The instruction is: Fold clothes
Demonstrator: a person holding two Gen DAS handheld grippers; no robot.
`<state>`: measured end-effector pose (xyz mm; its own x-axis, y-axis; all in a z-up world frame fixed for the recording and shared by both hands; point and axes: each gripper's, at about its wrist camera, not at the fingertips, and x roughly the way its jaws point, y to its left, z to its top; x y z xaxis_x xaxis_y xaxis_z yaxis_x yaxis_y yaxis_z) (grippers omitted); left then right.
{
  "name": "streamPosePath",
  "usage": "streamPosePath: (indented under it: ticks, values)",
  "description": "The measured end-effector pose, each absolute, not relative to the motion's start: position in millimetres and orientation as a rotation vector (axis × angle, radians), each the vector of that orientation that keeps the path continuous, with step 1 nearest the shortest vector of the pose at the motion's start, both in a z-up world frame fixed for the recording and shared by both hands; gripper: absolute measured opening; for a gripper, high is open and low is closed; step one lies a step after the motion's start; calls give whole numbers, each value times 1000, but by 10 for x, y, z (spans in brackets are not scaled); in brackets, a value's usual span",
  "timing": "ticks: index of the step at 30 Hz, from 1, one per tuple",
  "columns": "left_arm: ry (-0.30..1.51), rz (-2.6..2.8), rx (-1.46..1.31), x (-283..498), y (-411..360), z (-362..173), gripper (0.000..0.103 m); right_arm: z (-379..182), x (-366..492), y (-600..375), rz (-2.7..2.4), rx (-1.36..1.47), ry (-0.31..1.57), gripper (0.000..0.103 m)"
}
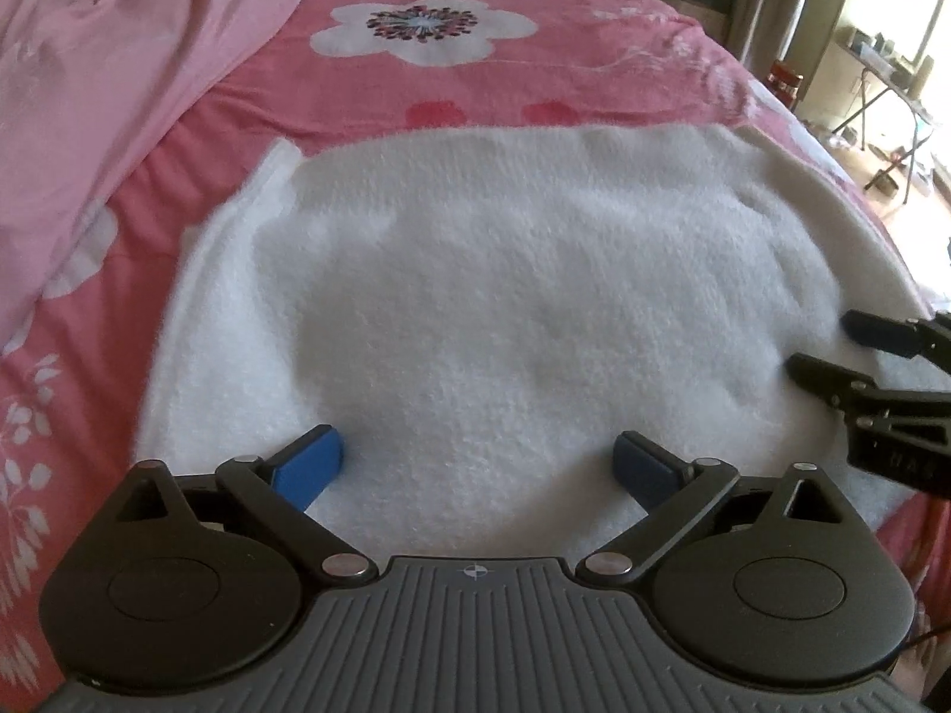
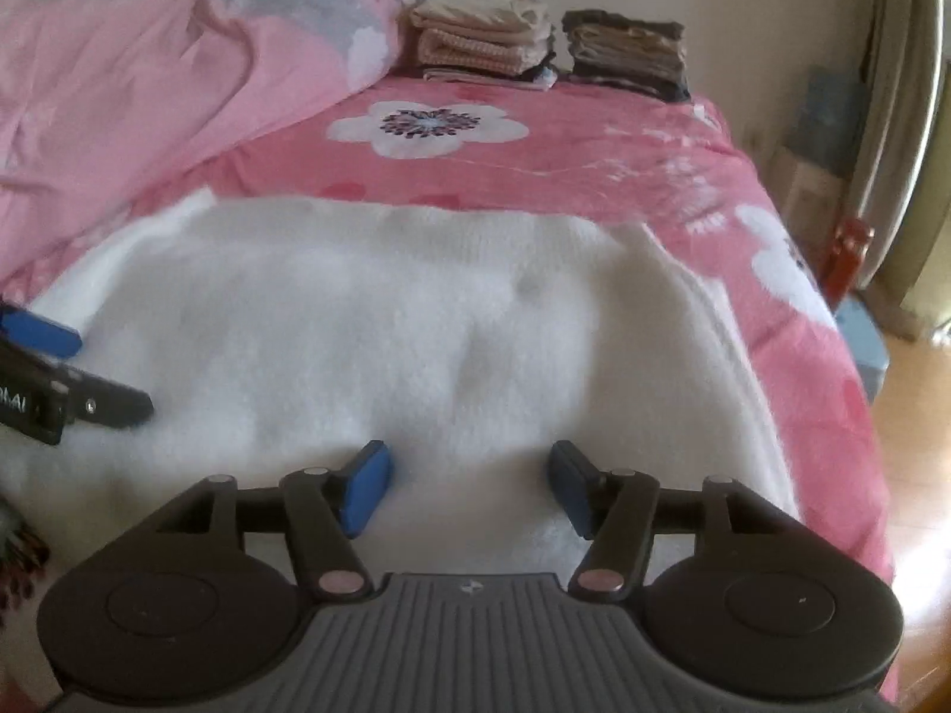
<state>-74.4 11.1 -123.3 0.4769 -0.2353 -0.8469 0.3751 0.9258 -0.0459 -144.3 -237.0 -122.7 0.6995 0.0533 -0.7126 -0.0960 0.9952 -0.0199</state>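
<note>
White fuzzy garment (image 1: 505,309) lies flat on the pink bedspread (image 1: 475,89) (flower-printed); left gripper (image 1: 478,463) and right gripper (image 2: 469,484) hover spread apart, holding nothing

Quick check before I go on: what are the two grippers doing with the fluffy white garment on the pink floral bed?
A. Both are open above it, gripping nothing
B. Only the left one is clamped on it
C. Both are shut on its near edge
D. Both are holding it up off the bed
A: the left gripper and right gripper each show blue fingers spread wide apart over the fluffy white garment, which lies flat on the pink floral bed.
</note>
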Motion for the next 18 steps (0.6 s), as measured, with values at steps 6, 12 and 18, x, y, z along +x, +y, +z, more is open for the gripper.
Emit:
streamPosePath:
  ticks: [6, 12, 18]
  values:
    - [1013, -368, 147, -753, 99, -1230, 100, -1205, -1407, -2349, 74, -47, 806, 64]
    - [1014, -369, 142, -760, 108, -1226, 100, -1205, -1439, -2348, 69, -42, 808, 64]
    - [1010, -368, 140, -760, 110, -1230, 101, -1212, -1451, -2346, 69, -44, 804, 64]
